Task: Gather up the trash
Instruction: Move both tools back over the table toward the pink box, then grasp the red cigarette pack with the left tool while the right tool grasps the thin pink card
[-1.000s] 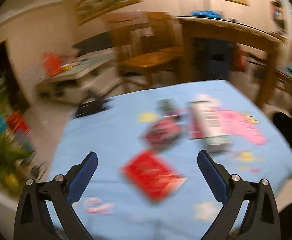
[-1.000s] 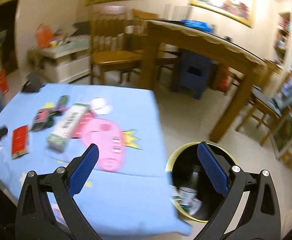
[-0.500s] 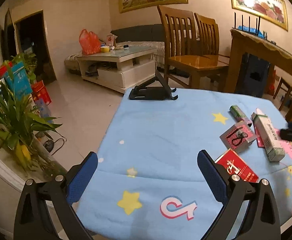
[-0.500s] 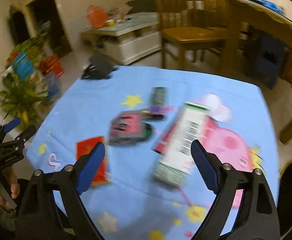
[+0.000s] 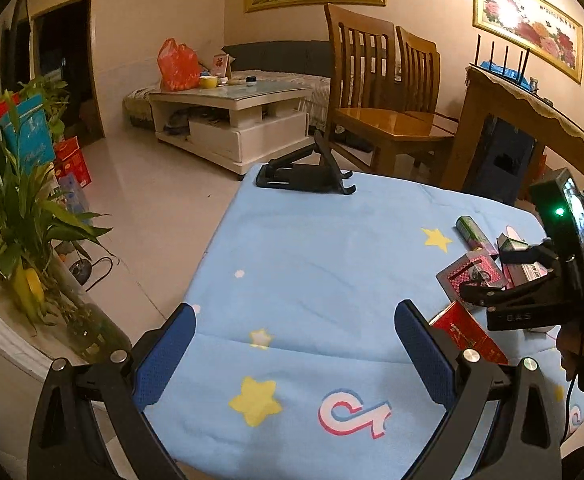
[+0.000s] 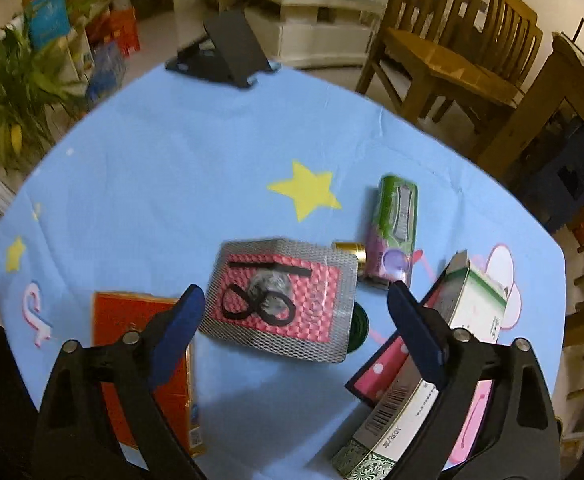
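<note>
Trash lies on a blue tablecloth (image 6: 172, 184). A silver and pink packet (image 6: 280, 300) lies just ahead of my open right gripper (image 6: 295, 322), between its fingers. A red flat pack (image 6: 140, 360) lies under the left finger. A green and purple wrapper (image 6: 393, 228) and a long green and white box (image 6: 431, 380) lie to the right. My left gripper (image 5: 293, 354) is open and empty over the cloth's near edge. In its view the right gripper's body (image 5: 539, 288) hovers over the packet (image 5: 471, 276) and red pack (image 5: 467, 336).
A black phone stand (image 6: 224, 52) sits at the table's far edge. Wooden chairs (image 5: 375, 92) and a wooden table (image 5: 531, 120) stand beyond. A white coffee table (image 5: 232, 120) stands further back. Potted plants (image 5: 20, 208) stand at the left.
My right gripper swung from the bin side back over the table and came down close over the silver and pink packet. My left gripper turned left and settled at the cloth's near edge.
</note>
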### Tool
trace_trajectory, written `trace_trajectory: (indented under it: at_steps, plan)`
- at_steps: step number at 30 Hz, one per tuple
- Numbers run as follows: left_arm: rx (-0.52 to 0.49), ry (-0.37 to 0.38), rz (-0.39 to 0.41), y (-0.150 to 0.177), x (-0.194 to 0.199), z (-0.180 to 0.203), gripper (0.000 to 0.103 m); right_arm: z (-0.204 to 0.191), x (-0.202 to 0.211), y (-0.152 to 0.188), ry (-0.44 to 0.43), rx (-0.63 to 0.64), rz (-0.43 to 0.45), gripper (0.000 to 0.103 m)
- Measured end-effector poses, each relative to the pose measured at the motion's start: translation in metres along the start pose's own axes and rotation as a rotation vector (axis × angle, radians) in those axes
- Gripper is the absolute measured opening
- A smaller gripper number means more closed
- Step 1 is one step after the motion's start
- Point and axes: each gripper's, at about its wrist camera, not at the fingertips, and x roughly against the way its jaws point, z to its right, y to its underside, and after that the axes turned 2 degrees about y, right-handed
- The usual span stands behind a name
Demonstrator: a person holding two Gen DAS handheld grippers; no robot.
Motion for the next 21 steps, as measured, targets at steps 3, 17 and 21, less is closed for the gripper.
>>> trace_trajectory:
  at_steps: [3, 17, 21]
  plan:
    - [-0.002, 0.001, 0.001, 0.000, 0.000, 0.001, 0.096, 0.004, 0.011, 0.009, -0.045, -0.031, 0.033, 0.054]
    - [-0.011, 0.039, -0.029, 0.003, -0.004, 0.008, 0.096, 0.035, 0.088, 0.100, -0.153, -0.133, 0.097, 0.010]
    - [-0.007, 0.031, -0.035, 0.004, -0.006, 0.012, 0.096, 0.020, 0.100, 0.079, -0.055, -0.001, 0.180, 0.092]
